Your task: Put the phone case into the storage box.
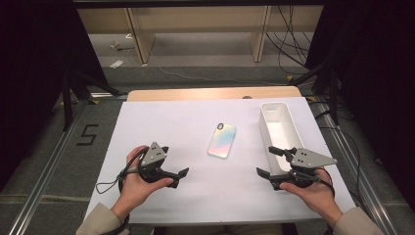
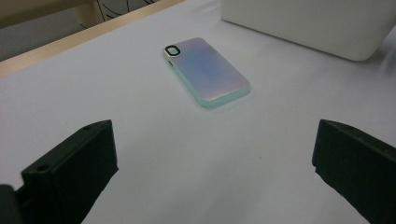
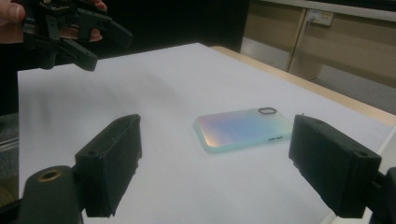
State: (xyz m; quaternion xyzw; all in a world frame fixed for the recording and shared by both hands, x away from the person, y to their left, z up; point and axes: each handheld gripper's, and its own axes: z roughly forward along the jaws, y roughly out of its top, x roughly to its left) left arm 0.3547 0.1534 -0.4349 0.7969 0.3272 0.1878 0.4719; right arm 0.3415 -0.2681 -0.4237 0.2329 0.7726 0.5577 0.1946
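Note:
A phone in an iridescent pastel case [image 1: 221,140] lies camera side up in the middle of the white-covered table [image 1: 161,122]. A long white bin [image 1: 276,132] stands to its right, and nothing is visible inside it. My left gripper [image 1: 175,161] is held low at the front left, open and holding nothing, jaws pointing toward the phone. My right gripper [image 1: 265,160] hovers at the front right beside the bin's near end, also open with nothing in it. The left gripper view shows the phone [image 2: 207,71] ahead between the spread jaws of the left gripper [image 2: 214,140]. In the right gripper view the phone [image 3: 247,128] lies beyond the right gripper [image 3: 217,140].
The table's wooden far edge [image 1: 210,93] shows beyond the white cover. The bin's wall [image 2: 308,23] rises behind the phone. The left gripper [image 3: 70,28] and its hand appear far off in the right gripper view. Floor, cables and wooden furniture legs lie behind the table.

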